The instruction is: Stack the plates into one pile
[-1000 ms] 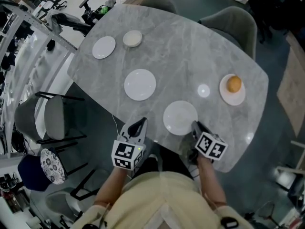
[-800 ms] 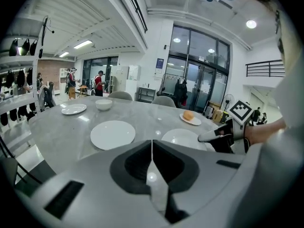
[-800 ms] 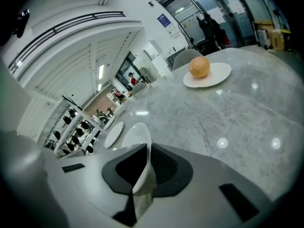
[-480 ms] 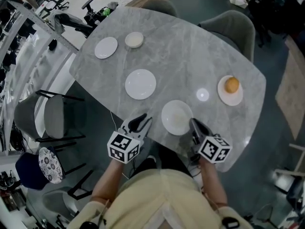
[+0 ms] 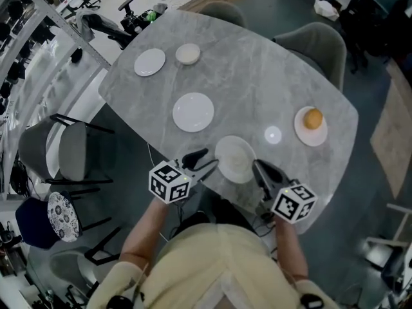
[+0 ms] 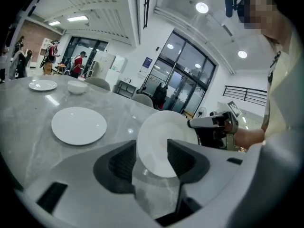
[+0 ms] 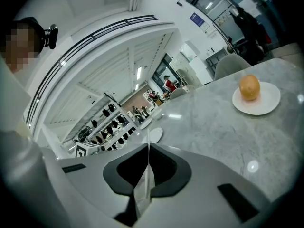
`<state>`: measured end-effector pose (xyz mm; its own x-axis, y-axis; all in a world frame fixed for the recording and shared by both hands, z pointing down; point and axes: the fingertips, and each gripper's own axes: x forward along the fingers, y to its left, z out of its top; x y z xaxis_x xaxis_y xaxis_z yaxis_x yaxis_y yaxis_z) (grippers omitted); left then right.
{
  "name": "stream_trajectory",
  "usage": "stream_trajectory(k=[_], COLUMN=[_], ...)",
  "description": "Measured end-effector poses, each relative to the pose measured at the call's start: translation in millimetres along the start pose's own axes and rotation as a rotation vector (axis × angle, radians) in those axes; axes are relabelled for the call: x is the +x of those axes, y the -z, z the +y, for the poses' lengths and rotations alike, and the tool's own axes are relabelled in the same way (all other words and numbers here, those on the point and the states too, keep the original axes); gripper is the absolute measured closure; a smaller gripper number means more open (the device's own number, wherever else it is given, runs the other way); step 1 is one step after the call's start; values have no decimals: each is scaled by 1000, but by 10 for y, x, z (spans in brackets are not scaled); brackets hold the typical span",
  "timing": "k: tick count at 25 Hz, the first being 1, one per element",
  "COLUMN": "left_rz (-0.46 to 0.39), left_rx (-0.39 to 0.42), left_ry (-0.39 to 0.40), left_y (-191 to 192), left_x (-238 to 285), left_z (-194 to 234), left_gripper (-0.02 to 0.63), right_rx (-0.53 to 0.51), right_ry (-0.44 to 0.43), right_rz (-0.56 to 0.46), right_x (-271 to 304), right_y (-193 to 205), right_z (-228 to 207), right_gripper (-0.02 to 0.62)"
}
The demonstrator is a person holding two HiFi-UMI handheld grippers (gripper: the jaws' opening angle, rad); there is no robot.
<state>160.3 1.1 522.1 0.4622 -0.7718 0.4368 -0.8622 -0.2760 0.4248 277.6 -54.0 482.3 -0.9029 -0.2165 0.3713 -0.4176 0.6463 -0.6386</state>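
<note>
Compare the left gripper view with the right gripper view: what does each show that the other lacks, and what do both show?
Only the left gripper view shows the right gripper, whose jaws have just been closing and are shut on the rim of the held plate. Only the right gripper view shows the orange, resting on the fruit plate. Both show the grey table, the middle plate lying flat, and the held plate: face-on in the left view, edge-on in the right.
</note>
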Motion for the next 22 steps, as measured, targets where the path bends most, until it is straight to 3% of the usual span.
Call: stream_trajectory(k=[12, 17, 22], left_rz=[-107, -134, -169], left_rx=[-99, -108, -98], left_ry=[-21, -49, -79], left_y=[-143, -132, -147], left_x=[-14, -130, -316], left_z=[61, 157, 358], left_gripper=[419, 429, 492], right_rx=[-64, -77, -62], right_ry=[-155, -177, -155], right_rz=[-29, -23, -30], right_x=[23, 144, 341], right_y=[-227, -220, -181], right_z=[417, 522, 530], right_gripper=[583, 583, 583])
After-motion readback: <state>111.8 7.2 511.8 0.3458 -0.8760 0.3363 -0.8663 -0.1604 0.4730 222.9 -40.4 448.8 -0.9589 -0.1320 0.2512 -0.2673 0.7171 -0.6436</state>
